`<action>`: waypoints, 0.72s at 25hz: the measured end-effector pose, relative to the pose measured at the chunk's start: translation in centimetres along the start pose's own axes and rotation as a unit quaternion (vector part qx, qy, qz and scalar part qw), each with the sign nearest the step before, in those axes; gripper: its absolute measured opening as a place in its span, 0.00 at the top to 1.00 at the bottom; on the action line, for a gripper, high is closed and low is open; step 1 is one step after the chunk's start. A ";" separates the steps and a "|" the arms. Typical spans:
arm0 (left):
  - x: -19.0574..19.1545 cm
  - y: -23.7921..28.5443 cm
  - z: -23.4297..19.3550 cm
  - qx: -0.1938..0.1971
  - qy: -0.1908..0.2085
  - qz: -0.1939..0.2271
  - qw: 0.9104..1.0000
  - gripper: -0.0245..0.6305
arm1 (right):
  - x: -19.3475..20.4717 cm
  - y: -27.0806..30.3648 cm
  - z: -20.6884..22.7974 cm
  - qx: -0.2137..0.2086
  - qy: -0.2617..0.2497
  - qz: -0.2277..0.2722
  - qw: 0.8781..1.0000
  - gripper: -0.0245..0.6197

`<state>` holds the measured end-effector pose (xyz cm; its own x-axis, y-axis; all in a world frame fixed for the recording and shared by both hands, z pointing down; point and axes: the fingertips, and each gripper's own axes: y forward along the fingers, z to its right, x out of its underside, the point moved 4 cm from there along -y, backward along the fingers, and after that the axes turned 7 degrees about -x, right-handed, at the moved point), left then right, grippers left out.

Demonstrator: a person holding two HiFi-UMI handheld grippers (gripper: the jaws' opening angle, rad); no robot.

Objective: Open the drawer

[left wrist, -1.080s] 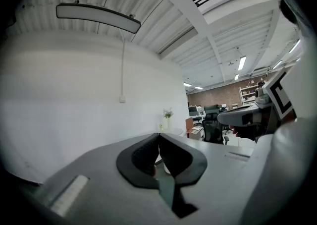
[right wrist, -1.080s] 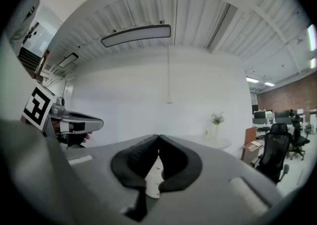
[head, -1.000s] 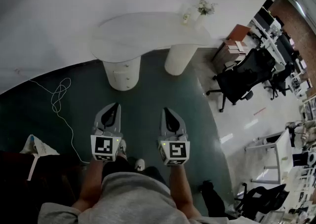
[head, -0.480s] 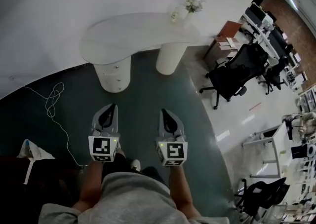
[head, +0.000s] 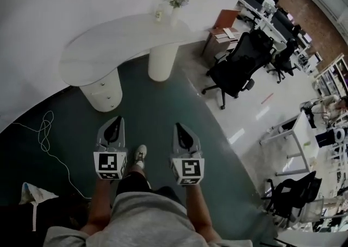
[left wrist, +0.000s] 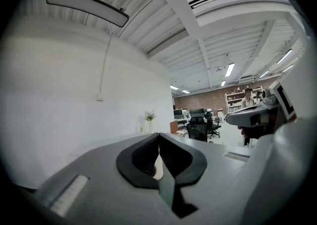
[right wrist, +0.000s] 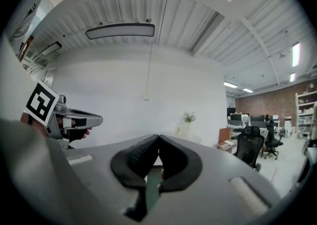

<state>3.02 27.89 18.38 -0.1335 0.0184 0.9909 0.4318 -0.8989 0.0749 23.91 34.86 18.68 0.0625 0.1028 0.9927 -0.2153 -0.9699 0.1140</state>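
Seen from above, a person stands on a dark green floor with a two-jaw gripper in each hand, both pointing forward at a curved white table [head: 125, 39] against a white wall.

At the far left a loose white cable [head: 43, 134] trails over the floor. The table's left end rests on a round white pedestal [head: 93, 99], which holds the drawer [head: 104, 93]; its front looks flush with the pedestal.

The left gripper [head: 116, 122] hangs well short of that pedestal, apart from it. In its own view its black jaws are pressed together at the tips, with nothing between them. The person's shoe [head: 140, 154] shows between the two grippers.

The right gripper [head: 179, 129] is level with the left one, jaws likewise fully closed and empty.

A plain second pedestal [head: 162, 62] stands beyond it. A vase of flowers [head: 176, 1] sits near the table's right end. Further right is a black office chair [head: 234, 69].
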 end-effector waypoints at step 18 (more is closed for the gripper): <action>-0.6 22.2 1.0 0.029 -0.018 -0.015 0.999 0.95 | -1.0 16.7 13.6 0.014 0.000 -0.027 1.000 0.96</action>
<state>13.56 8.30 19.56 -0.1158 0.0604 0.9914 0.4790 -0.8710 0.1090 33.52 15.52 19.11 0.0734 0.1550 0.9852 -0.1850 -0.9686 0.1661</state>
